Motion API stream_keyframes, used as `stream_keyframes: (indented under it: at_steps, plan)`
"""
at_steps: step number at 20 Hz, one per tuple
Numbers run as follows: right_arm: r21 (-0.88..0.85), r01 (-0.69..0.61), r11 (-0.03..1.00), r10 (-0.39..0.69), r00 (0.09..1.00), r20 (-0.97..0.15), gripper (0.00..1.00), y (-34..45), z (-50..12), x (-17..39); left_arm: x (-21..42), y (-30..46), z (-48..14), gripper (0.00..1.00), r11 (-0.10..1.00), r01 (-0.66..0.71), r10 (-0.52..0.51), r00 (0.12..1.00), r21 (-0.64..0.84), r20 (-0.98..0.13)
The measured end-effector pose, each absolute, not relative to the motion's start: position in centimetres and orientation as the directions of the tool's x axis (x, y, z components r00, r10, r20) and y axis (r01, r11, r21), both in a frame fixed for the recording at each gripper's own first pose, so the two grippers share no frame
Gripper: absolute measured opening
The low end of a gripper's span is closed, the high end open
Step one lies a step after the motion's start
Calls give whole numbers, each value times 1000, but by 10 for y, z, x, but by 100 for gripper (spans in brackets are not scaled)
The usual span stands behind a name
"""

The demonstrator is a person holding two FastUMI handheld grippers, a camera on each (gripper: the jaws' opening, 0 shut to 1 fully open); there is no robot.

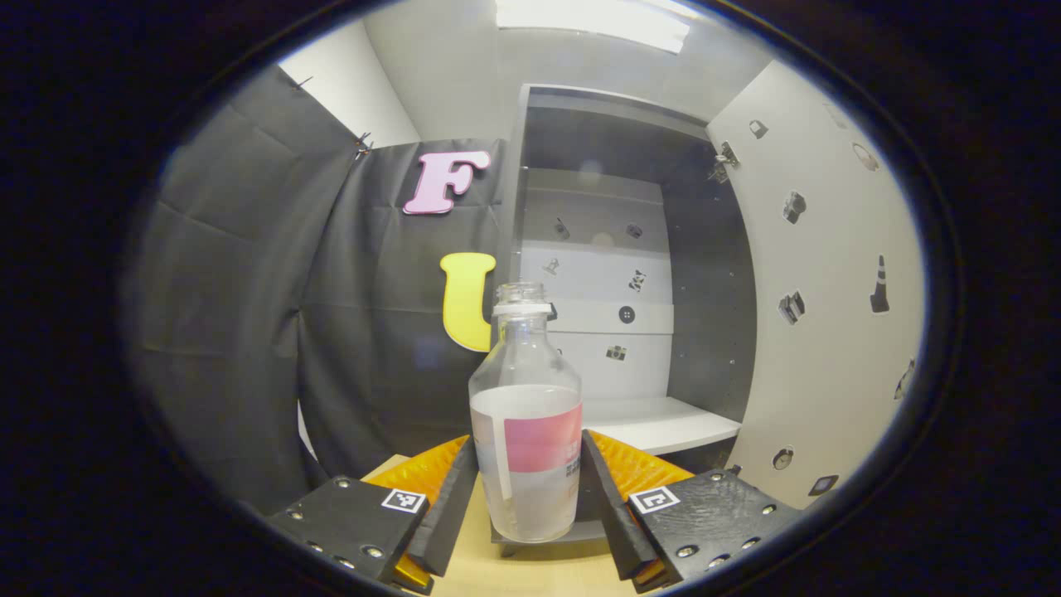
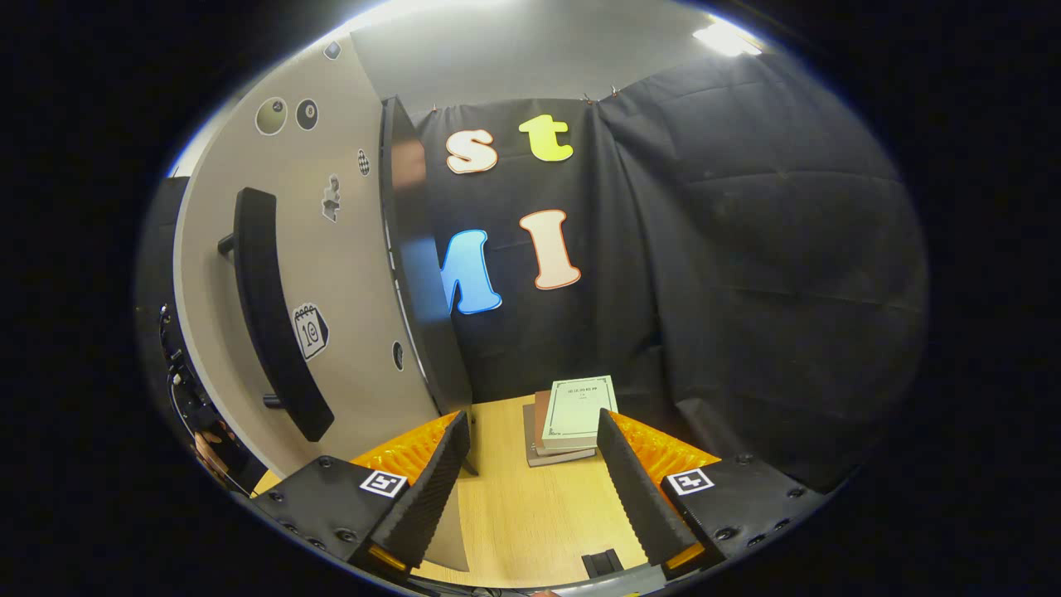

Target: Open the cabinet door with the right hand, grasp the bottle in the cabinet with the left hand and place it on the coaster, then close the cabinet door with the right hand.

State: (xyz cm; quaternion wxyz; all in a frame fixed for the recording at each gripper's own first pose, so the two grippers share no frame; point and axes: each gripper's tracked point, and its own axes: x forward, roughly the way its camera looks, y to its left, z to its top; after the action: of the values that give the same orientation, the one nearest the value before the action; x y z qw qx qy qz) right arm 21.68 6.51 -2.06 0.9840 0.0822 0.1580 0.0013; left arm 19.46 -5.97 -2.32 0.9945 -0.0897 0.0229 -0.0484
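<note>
Behind the open cabinet door [image 1: 829, 274] I see the shelf vacated; my left gripper [image 1: 528, 489] jaws clamp the uncapped, part-filled bottle [image 1: 525, 423], rigid, slick, spill-prone, at its label above the worktop [image 1: 530, 572], while the right gripper [image 2: 530, 473] is open, empty.

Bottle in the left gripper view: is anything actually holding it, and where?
The left gripper has the bottle between its jaws at the labelled lower body. The right gripper holds nothing.
</note>
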Motion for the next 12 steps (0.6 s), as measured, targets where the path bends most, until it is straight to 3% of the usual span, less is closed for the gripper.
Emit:
stream_keyframes:
  at_steps: [12]
  plan:
    - [143, -39, 989, 89, 929, -360, 98, 80, -50, 204, 116, -18, -119, 74, 976, -4, -16, 996, -218, -91]
